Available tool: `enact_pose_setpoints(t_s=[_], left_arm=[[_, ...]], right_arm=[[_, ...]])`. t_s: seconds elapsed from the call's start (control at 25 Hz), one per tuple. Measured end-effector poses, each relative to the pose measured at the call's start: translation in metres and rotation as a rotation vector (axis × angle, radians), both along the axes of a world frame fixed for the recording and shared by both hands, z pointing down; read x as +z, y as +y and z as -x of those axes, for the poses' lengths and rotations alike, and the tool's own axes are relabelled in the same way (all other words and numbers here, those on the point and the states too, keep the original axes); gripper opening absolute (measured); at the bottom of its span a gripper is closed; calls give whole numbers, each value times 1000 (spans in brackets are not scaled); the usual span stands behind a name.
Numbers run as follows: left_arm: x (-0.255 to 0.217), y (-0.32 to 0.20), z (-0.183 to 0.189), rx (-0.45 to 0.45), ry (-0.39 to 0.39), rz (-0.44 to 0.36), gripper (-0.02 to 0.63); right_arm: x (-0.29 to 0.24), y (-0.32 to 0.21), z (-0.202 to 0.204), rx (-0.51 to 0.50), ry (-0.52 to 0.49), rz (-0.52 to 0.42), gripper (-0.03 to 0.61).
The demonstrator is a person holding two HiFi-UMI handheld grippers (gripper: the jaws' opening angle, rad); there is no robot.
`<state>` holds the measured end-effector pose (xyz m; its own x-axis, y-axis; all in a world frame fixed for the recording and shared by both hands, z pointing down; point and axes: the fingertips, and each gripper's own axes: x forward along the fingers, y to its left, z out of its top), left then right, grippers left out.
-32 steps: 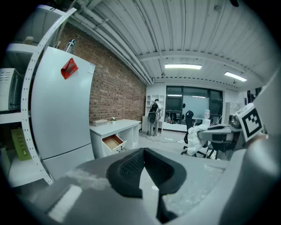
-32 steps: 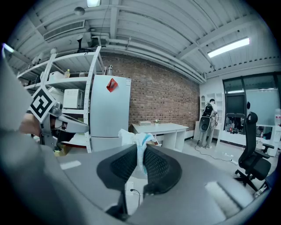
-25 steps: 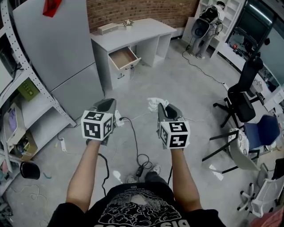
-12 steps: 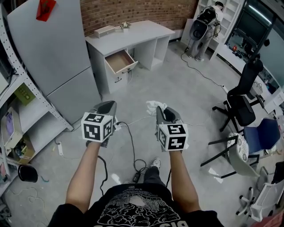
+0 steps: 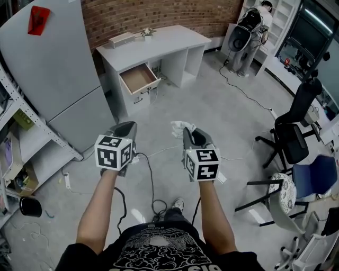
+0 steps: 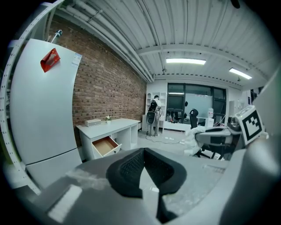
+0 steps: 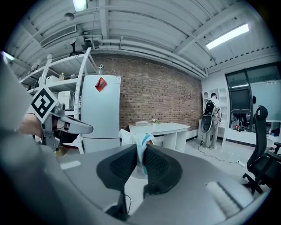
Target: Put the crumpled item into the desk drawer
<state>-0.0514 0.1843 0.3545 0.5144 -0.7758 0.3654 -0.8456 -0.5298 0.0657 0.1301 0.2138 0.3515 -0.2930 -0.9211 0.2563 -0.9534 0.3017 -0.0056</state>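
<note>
Head view, looking steeply down. The right hand-held gripper (image 5: pixel 189 132) lies just right of centre frame, and its marker cube faces the camera. Its jaws are closed on the crumpled item (image 5: pixel 180 127), a wad of white material with a pale blue edge. The wad protrudes past the jaw tips toward the upper left of the frame, roughly in the direction of the counter (image 5: pixel 159 39). It hangs in the air above the floor (image 5: pixel 222 106), well apart from the counter.

In the right gripper view the item stands between the two black pads with its long axis close to vertical in the frame. The lower part is pinched in the narrow gap. The upper part rises above the pads and flares to the left.

The left hand-held gripper (image 5: pixel 126 127) lies left of centre frame, level with the right one and apart from it. In the left gripper view its pad tips meet at the top of a narrow wedge-shaped gap, and nothing is between them.

The drawer (image 5: pixel 139 79) at the left end of the counter is pulled out, in the upper middle of the frame. Its wooden interior is exposed and faces up. A flat box (image 5: pixel 121 39) rests on the counter top toward the brick wall (image 5: pixel 159 13).

A tall grey cabinet (image 5: pixel 58 69) fills the upper left. A person (image 5: pixel 249 29) stands at white shelves in the upper right. Office chairs (image 5: pixel 294 132) occupy the right edge. A cable (image 5: pixel 151 180) runs across the floor between the forearms.
</note>
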Motion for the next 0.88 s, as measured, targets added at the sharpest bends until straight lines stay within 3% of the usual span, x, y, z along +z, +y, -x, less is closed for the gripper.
enact_pose_setpoints(t_s=[0.56, 0.88], left_arm=[[1, -75, -90, -51, -36, 29, 0], [0, -94, -118, -94, -53, 36, 0]], right_arm=[[-1, -87, -90, -71, -11, 26, 41], [0, -113, -123, -111, -14, 36, 41]])
